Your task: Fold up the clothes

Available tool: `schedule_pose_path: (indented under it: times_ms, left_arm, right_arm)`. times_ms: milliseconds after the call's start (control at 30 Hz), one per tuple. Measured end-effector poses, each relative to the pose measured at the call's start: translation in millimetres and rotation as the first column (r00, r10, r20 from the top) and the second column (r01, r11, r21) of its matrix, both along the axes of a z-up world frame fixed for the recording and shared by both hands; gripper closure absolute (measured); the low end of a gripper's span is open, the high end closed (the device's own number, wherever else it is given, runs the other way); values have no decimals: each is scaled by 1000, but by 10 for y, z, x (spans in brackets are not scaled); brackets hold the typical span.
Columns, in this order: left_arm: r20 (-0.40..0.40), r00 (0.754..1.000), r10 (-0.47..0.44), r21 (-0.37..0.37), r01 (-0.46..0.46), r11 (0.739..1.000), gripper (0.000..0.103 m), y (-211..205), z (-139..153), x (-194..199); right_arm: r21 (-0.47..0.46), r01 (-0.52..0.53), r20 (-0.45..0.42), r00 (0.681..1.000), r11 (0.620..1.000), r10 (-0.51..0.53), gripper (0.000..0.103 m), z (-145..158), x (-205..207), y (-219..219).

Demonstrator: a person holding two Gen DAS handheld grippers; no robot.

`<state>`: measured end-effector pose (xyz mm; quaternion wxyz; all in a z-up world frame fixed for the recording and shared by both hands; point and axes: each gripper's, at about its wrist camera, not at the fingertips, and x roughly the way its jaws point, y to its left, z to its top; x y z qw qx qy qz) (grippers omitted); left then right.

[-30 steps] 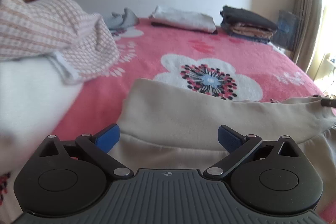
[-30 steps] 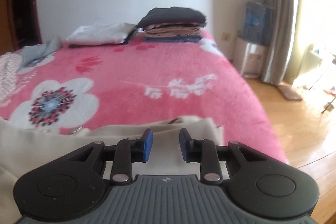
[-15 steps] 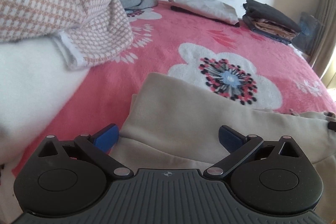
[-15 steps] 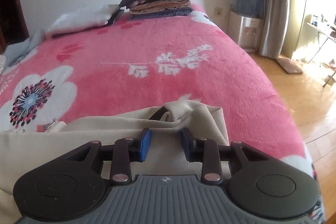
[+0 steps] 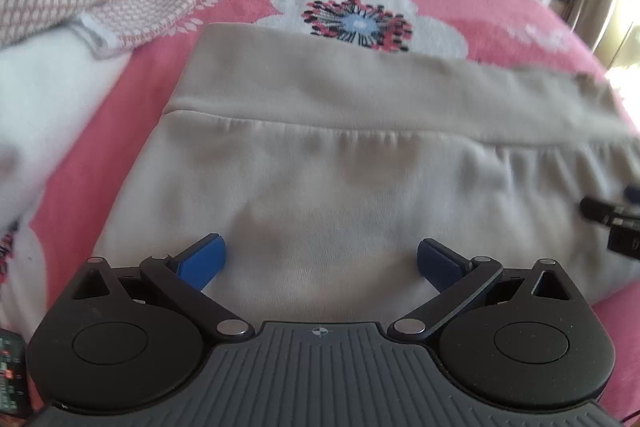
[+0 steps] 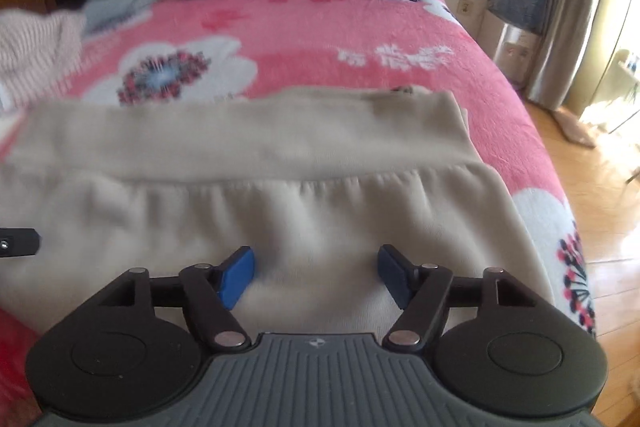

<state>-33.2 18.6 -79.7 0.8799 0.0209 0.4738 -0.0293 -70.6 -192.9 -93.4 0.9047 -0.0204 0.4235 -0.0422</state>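
Both over beige garment (image 5: 320,167), waistband ahead running crosswise; left gripper (image 5: 321,261) jaws apart, right gripper (image 6: 316,277) opening, nothing held.

No legible text, label or number anywhere.

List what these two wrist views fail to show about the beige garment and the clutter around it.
- Beige garment: near edge hidden behind the left gripper body; left wrist view.
- Same garment's far right corner: a dark detail, too blurred to identify; right wrist view.
- Right gripper, jaws opening with nothing pinched: only a dark tip reaches the left wrist view, cut by the right edge.
- Dark object at bottom left: cropped, unidentifiable.
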Motion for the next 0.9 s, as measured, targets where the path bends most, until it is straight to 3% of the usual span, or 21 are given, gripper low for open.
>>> schedule_pose_path:
  times_ms: [67,167,900]
  left_arm:
    - [3,1000,7,47,-7,999,0,-75,-6,-24]
    - [-14,999,29,56,-28,998,0,-89,-7,-9]
    - [-16,999,43,82,-41,996,0,-147,-37,-15]
  right_arm:
    - [-61,3,2,1000,998,-3,18,-47,7,101]
    - [-71,51,-23,998,996,-53,0,-78,76,134]
    - [-48,50,3,999,998,-50,0,-137,6,127]
